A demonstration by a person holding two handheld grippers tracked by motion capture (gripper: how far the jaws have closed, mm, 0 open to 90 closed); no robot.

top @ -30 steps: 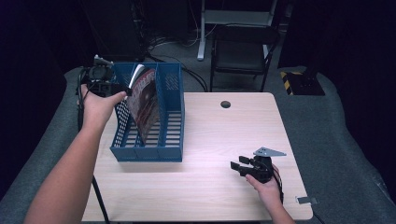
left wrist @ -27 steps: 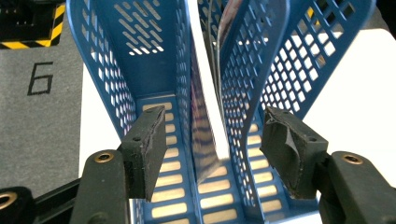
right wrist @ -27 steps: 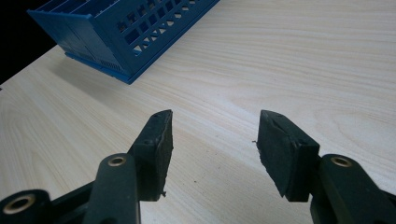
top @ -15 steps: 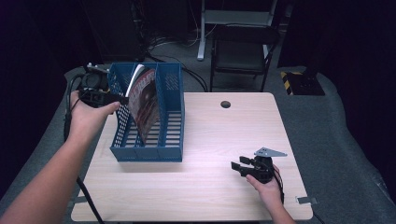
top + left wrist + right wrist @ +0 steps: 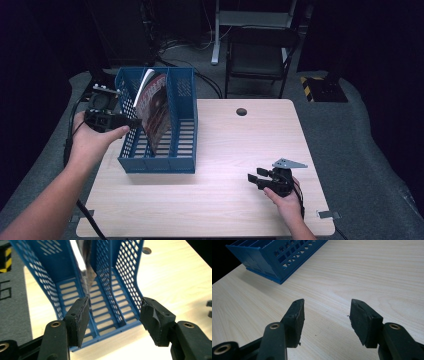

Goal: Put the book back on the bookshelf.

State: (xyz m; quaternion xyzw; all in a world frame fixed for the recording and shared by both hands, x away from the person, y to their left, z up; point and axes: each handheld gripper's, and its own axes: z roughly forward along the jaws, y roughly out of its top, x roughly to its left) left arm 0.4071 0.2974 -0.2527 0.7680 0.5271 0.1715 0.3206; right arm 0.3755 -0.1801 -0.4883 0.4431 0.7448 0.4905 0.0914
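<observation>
The magazine [image 5: 154,107] stands tilted in the blue rack [image 5: 172,162] (middle slot, it looks like). The left gripper [image 5: 131,120] is spread and empty beside the rack; the right gripper [image 5: 254,178] rests spread and empty on the table [image 5: 225,150]. Filing looks done.

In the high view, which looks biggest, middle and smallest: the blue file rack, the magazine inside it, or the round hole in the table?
1. Blue file rack
2. Magazine, standing inside the rack
3. Round hole, by far the smallest
</observation>
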